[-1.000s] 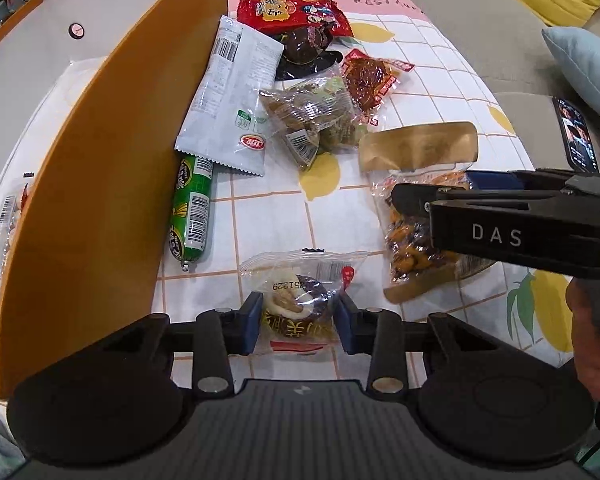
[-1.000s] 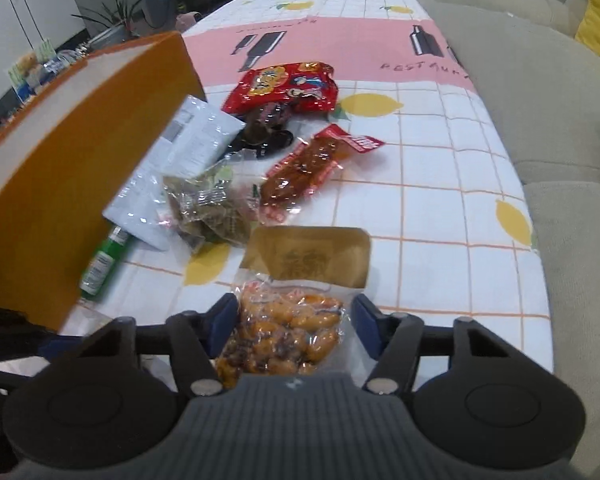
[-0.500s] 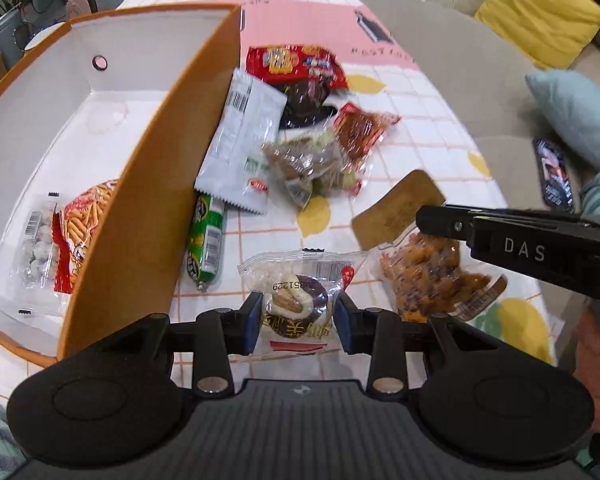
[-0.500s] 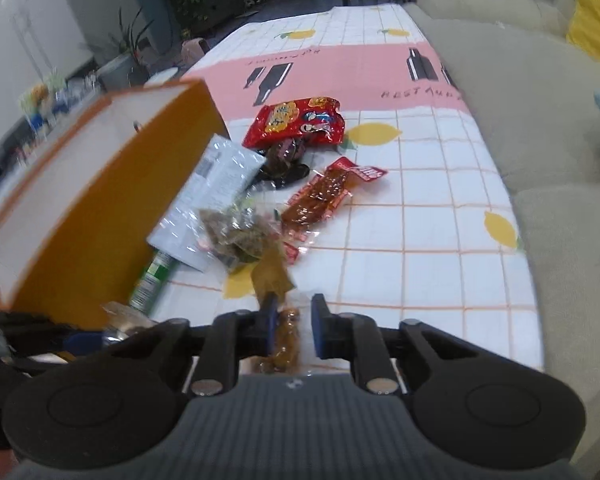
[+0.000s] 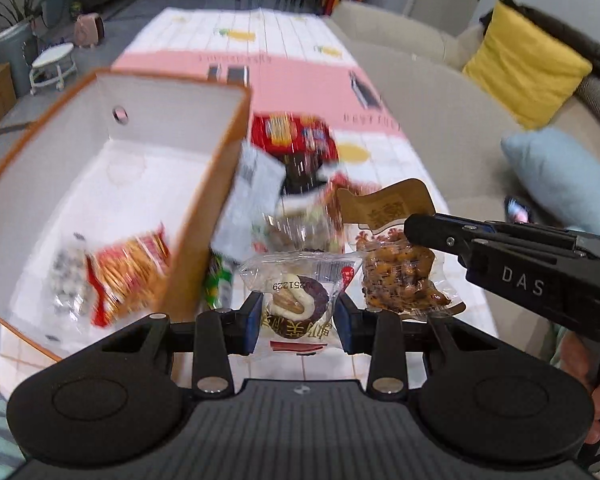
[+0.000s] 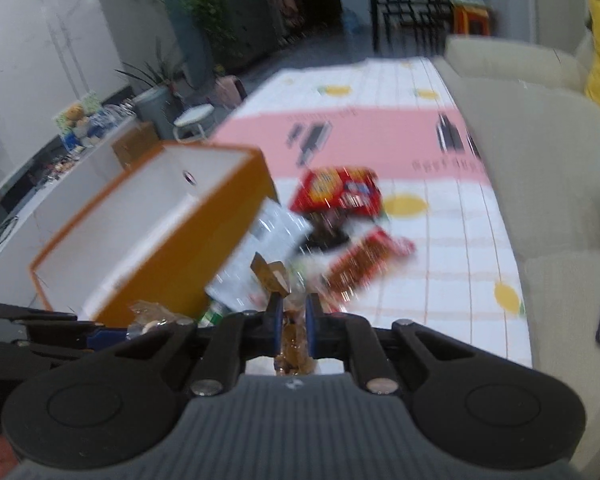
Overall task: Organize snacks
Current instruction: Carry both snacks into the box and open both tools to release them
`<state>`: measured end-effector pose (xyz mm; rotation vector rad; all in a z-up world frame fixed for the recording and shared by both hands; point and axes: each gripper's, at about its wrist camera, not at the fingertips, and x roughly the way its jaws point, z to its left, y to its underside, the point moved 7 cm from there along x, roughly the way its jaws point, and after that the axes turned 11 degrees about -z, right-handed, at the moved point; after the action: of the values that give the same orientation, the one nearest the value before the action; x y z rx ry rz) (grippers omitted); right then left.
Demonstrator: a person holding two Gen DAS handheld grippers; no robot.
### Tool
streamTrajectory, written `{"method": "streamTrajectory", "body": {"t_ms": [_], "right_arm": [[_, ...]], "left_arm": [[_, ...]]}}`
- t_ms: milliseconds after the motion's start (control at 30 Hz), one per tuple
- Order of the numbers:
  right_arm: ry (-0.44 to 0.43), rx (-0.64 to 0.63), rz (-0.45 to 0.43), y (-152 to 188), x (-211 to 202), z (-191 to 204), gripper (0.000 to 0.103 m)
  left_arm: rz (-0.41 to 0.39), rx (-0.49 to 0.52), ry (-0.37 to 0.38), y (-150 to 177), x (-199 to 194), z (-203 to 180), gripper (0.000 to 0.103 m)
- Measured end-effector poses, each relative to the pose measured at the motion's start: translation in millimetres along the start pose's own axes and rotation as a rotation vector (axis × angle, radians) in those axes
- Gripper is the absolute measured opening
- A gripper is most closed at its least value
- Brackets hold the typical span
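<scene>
left claw (image 5: 296, 320): matt black plastic, blue rubbery pads, ribbed grey body.
pastry wrapper (image 5: 300, 276): clear glossy film, crinkled.
nut pouch (image 5: 398, 276): shiny clear plastic with a matt brown paper-like header.
box (image 5: 204, 208): smooth card, orange outside, matt white inside.
worktop (image 5: 384, 160): smooth printed cover, slight sheen.
right claw (image 6: 292, 320): matt black plastic.
cushion (image 5: 524, 68): yellow woven cloth at upper right.
</scene>
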<state>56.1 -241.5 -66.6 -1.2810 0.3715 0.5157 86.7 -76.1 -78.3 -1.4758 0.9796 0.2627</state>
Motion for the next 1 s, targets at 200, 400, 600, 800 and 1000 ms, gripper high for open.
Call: {"method": "streamTrajectory", "body": {"t_ms": [200,400,600,800,1000], "right_arm": [[-0.087,-0.031,-0.103,-56,-12,30,0.007],[-0.219,-0.033,-0.135,-102,10,77,0.007],[-0.296,-0.010,-0.074,-116,59,124,0.007],[-0.279,-0.046,0.052,-93,117,154,0.007],[-0.249,-0.025,0.172,-64,158,158,0.007]], "left_arm": [[-0.093,0.008,-0.056,-44,-30,32,0.042],[-0.118,0.039,-0.153,-75,-36,81,0.042],[-0.058,0.082,-0.234,-81,-11,123,0.042],[0.037,0.148,-0.245,-70,22,147,0.042],[0.144,0.202,-0.243,-48,53,160,0.042]]}}
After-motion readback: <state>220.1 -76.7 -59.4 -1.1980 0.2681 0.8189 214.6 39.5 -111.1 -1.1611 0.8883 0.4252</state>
